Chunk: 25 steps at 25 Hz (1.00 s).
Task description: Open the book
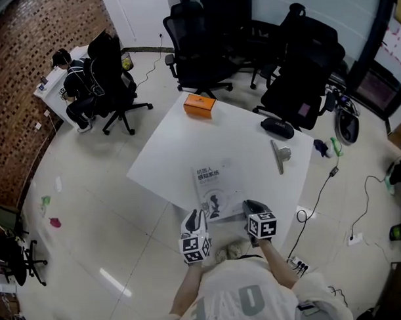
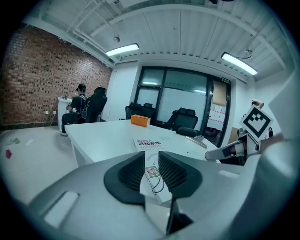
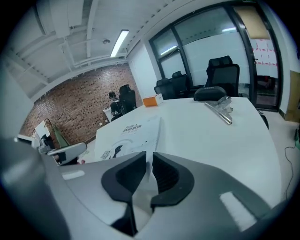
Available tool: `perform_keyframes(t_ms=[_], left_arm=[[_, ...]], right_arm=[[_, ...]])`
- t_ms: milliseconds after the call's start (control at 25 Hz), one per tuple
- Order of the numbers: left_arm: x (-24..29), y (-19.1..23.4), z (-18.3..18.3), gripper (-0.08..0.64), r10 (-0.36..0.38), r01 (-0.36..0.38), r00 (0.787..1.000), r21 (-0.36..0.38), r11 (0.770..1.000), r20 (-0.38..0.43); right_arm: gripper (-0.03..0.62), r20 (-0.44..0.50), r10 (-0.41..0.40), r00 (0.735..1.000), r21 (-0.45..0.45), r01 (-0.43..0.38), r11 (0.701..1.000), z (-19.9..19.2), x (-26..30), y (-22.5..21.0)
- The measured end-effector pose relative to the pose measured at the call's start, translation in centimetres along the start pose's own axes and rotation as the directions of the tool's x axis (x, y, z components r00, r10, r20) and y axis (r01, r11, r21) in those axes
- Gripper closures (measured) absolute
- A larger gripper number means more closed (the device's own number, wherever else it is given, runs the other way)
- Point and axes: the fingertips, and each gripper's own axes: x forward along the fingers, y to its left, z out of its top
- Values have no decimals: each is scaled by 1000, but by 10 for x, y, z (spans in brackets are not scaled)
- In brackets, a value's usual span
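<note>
A white book (image 1: 216,188) lies closed, cover up, near the front edge of the white table (image 1: 246,138). My left gripper (image 1: 200,218) hovers at the book's near left corner. In the left gripper view its jaws (image 2: 151,171) stand apart, and the book (image 2: 149,143) shows through the gap with neither pad touching it. My right gripper (image 1: 253,208) is at the book's near right corner. In the right gripper view its jaws (image 3: 149,173) leave only a narrow slit, and the right edge of the book (image 3: 131,133) runs toward that slit; I see nothing pinched.
An orange box (image 1: 199,105) sits at the table's far corner. A black case (image 1: 277,127) and a metal clip (image 1: 280,154) lie at the right. Black office chairs (image 1: 203,44) ring the far side. A person (image 1: 76,88) sits at a desk far left. Cables (image 1: 360,209) trail on the right floor.
</note>
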Motion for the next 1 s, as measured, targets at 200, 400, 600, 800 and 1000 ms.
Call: perform_keyframes(t_ms=[200,400,600,800,1000], left_arm=[[-5,-2,11,457,8,-8,999,2,1000,32],[-13,-7,33,463,-3,3,996,8,1000,92],[-21,-16,58,470,-59,65,987,-36,997,152],[-20,-27,74,439,-148,156,982,-63,986,115],[-8,-40,70,387,-258,259,966,-133,957,21]], right_arm=[[573,103,62,993,-1,-62,998,24,-17,20],[586,192,182,964,-115,-162,980,52,-37,70],[586,208,292,934,-278,-229,933,61,-47,117],[585,152,367,918,-354,-296,887,48,-43,153],[583,129,380,916,-390,-305,869,38,-41,162]])
